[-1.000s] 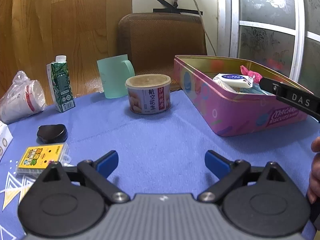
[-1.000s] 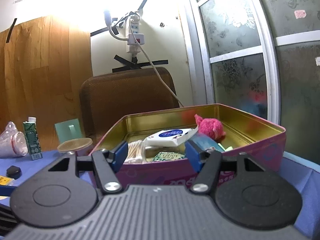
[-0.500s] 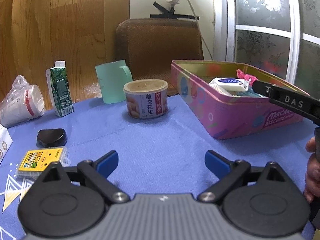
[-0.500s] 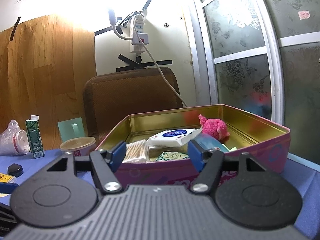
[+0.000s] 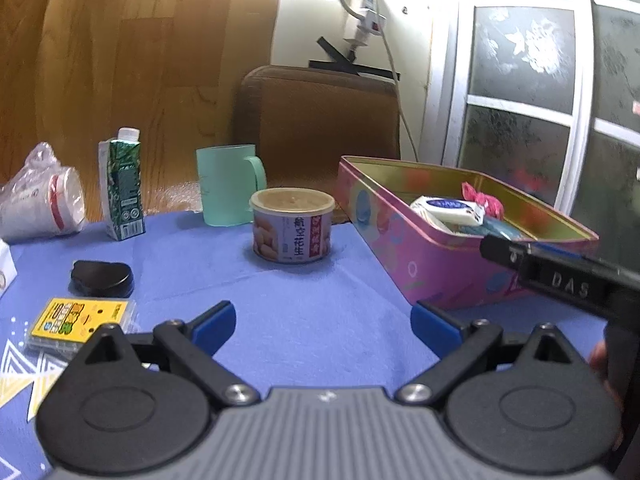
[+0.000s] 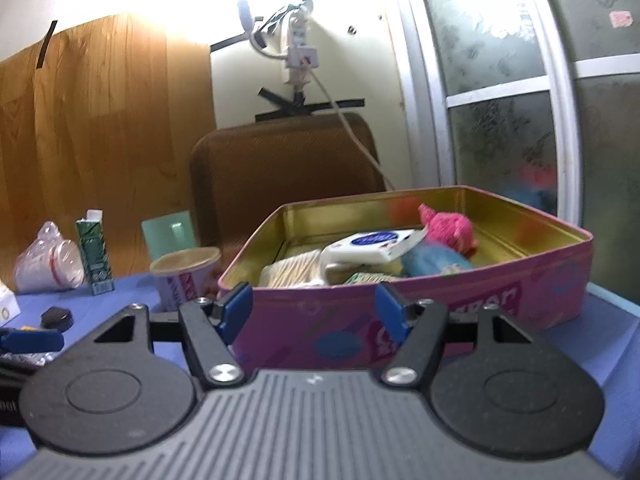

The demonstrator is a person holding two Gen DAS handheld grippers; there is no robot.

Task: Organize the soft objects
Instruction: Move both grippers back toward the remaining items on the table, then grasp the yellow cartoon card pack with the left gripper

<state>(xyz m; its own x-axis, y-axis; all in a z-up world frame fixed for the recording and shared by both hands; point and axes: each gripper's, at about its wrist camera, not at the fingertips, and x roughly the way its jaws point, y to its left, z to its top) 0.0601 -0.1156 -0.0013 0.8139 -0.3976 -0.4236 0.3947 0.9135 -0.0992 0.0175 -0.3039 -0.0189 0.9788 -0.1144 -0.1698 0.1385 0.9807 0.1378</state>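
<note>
A pink biscuit tin [image 5: 432,268] [image 6: 472,312] stands open on the blue tablecloth at the right. Inside lie a white and blue tissue pack [image 6: 374,246] [image 5: 446,210], a pink plush toy [image 6: 448,228] [image 5: 482,202], a bag of cotton swabs [image 6: 296,270] and a blue soft item [image 6: 434,262]. My left gripper [image 5: 322,326] is open and empty above the cloth, left of the tin. My right gripper [image 6: 314,312] is open and empty just in front of the tin's near wall.
A peanut can [image 5: 292,230], a green mug [image 5: 228,184], a green carton [image 5: 122,184], bagged paper cups [image 5: 40,200], a black case [image 5: 102,278] and a yellow packet [image 5: 80,322] are on the cloth at the left. A brown chair [image 5: 320,120] stands behind.
Both grippers have drawn back and risen a little from the tin. Both stay open and empty. The objects in the tin have not moved.
</note>
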